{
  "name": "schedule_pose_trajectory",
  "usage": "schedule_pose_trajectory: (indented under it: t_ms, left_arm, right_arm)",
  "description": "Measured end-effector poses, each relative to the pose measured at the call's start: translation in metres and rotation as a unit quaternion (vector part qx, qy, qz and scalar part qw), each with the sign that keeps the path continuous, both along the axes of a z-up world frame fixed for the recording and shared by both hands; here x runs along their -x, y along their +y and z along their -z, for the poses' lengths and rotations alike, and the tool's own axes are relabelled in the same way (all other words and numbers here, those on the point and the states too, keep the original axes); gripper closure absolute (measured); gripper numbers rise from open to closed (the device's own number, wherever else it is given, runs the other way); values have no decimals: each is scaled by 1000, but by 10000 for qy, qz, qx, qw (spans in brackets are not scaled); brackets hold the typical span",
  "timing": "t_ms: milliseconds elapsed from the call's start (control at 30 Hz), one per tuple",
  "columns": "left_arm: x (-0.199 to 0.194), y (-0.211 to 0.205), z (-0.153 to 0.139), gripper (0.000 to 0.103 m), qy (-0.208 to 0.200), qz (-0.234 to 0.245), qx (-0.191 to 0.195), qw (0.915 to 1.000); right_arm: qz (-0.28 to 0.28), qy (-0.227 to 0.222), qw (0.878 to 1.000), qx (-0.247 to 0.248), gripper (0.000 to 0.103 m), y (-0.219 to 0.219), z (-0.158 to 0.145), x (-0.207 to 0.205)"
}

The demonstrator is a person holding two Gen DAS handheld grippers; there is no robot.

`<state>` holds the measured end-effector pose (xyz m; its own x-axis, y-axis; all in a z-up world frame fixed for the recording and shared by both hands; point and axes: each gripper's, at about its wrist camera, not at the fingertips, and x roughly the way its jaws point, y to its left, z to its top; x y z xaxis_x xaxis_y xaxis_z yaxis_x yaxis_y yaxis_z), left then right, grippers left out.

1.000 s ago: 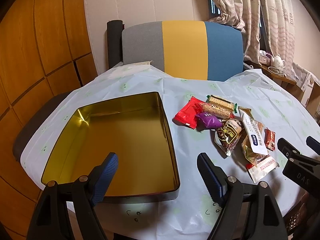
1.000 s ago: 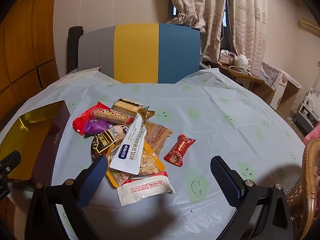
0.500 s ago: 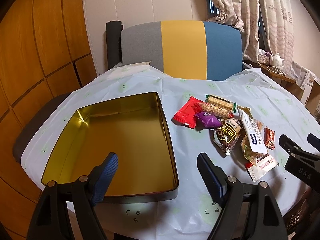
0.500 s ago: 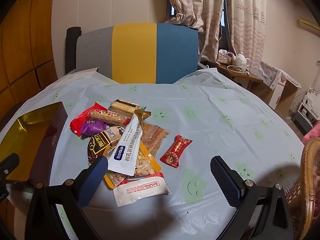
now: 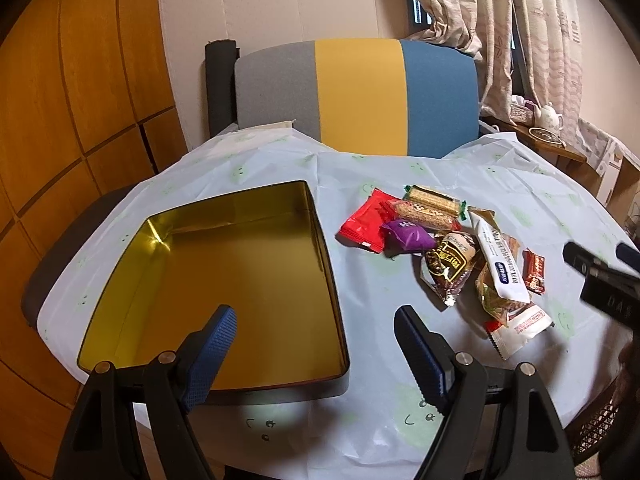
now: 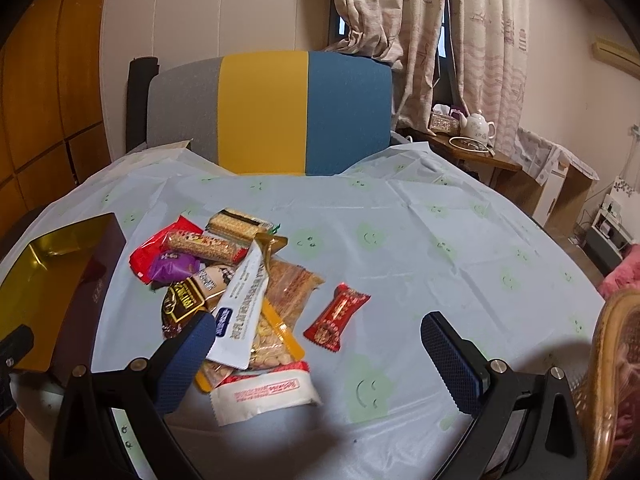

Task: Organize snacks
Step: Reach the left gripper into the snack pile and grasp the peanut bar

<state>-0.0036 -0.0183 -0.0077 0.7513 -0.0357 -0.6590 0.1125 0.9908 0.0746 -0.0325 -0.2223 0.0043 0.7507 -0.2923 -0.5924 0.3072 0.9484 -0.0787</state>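
Both grippers drift closer, jaws spread, nothing picked yet.
Right gripper (image 6: 320, 354) now hangs over the snack pile (image 6: 240, 280); left gripper (image 5: 316, 354) above the tin's (image 5: 328, 264) near corner.

Tin (image 5: 224, 276) gold inside, dark maroon outside. Tablecloth (image 6: 420, 248) pale blue with green smiley faces. Chair (image 6: 272, 108) striped grey, yellow, blue. Curtains (image 6: 440, 28) cream with faded pink print, upper right. Wall panels (image 5: 60, 92) orange wood, left. Snacks: red packet (image 5: 362, 222), purple candy (image 5: 408, 236), brown-gold wrapper (image 5: 450, 264), white pouch (image 6: 244, 312) with blue label, small red bar (image 6: 338, 318). Finger pads (image 6: 450, 360) blue, cross-hatched.
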Motion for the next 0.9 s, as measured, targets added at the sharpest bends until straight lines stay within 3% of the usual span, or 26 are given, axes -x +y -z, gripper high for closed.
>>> schedule_pose_trajectory:
  t_ms: [100, 233, 333, 467, 533, 633, 700, 800, 900]
  left_arm:
    - [3, 0, -1, 20, 18, 332, 333, 9989]
    - [8, -4, -3, 20, 114, 1036, 990, 9896]
    - [10, -17, 0, 20, 136, 1221, 834, 9889]
    - [3, -35, 11, 20, 383, 1550, 442, 9862]
    - [-7, -36, 12, 21, 632, 1750, 592, 9808]
    - [-23, -33, 5, 21, 814, 1725, 603, 9798]
    - [-40, -30, 1, 21, 1027, 1625, 746, 9785]
    - [-67, -35, -7, 34, 1201, 1500, 446, 9803]
    - [-94, -48, -12, 41, 1321, 1739, 114, 9758]
  right_arm:
    - [-116, -3, 9999, -71, 0, -14, -12, -8]
    - [-111, -86, 9998, -165, 0, -52, -40, -28]
    - [-117, -8, 9997, -226, 0, -85, -52, -50]
    - [-136, 363, 9987, -327, 0, -126, -41, -79]
    - [-111, 485, 9971, -580, 0, -144, -29, -87]
    - [117, 750, 9921, -997, 0, -164, -11, -89]
    - [199, 635, 9904, -1214, 0, -172, -12, -87]
    - [281, 655, 9879, -1380, 0, -177, -11, -88]
    - [280, 624, 9868, -1467, 0, -178, -11, -85]
